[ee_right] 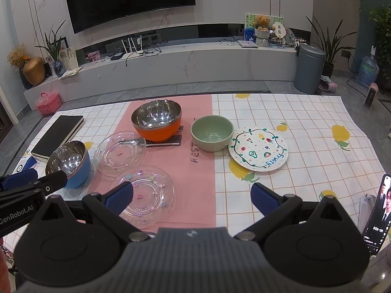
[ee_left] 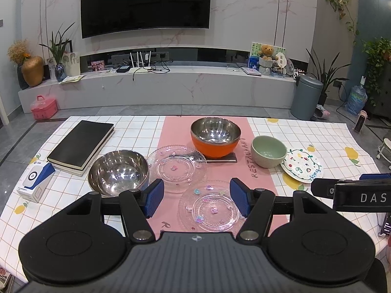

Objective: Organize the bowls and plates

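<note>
plates (ee_left: 212, 206) and bowls (ee_left: 118, 172) sit scattered on the desk (ee_right: 305, 131), nothing stacked yet; both tools, left tool (ee_left: 194, 200) and right tool (ee_right: 193, 199), hover wide and empty, so next probably pinch the near glass plate's rim.

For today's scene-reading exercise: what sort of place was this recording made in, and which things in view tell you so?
Most likely a home living room. A large wall-mounted television hangs above a long marble media console holding a router and a teddy bear, and houseplants stand beside it. The dishes sit on a table with a checked cloth.
</note>
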`<state>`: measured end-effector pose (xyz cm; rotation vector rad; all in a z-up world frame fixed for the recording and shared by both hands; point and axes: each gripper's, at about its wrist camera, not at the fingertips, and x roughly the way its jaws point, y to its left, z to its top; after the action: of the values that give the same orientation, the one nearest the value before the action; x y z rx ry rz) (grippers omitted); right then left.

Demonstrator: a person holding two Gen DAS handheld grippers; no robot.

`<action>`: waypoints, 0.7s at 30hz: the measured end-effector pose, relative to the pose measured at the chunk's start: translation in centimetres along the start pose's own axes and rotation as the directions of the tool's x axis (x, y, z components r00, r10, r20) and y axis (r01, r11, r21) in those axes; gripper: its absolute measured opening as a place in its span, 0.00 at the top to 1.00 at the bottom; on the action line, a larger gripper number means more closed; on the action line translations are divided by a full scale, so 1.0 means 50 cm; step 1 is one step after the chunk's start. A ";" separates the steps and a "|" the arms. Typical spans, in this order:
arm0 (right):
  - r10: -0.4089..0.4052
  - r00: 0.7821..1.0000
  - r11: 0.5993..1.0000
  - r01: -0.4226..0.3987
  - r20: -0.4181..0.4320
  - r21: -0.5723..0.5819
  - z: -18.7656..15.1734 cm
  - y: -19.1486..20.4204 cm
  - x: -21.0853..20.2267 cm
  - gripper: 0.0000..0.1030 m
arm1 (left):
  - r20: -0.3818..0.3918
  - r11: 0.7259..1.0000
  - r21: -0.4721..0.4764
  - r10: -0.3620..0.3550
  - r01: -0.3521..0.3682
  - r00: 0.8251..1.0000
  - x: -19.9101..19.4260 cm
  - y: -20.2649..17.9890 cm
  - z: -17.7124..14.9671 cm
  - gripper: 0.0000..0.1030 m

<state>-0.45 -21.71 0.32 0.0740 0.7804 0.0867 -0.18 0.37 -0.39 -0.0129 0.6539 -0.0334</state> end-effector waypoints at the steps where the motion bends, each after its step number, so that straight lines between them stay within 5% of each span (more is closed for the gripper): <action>1: -0.001 1.000 1.000 0.001 0.000 -0.001 0.001 0.001 0.001 0.03 | 0.000 1.000 -0.001 0.001 -0.001 1.000 0.000 0.000 0.000 0.29; 21: 0.002 1.000 1.000 -0.002 -0.008 -0.005 0.003 0.001 0.002 0.03 | -0.003 1.000 -0.003 0.000 0.000 1.000 0.001 -0.001 -0.001 0.29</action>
<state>-0.27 -21.68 0.37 0.0695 0.7877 0.0906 -0.16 0.32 -0.46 -0.0163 0.6568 -0.0325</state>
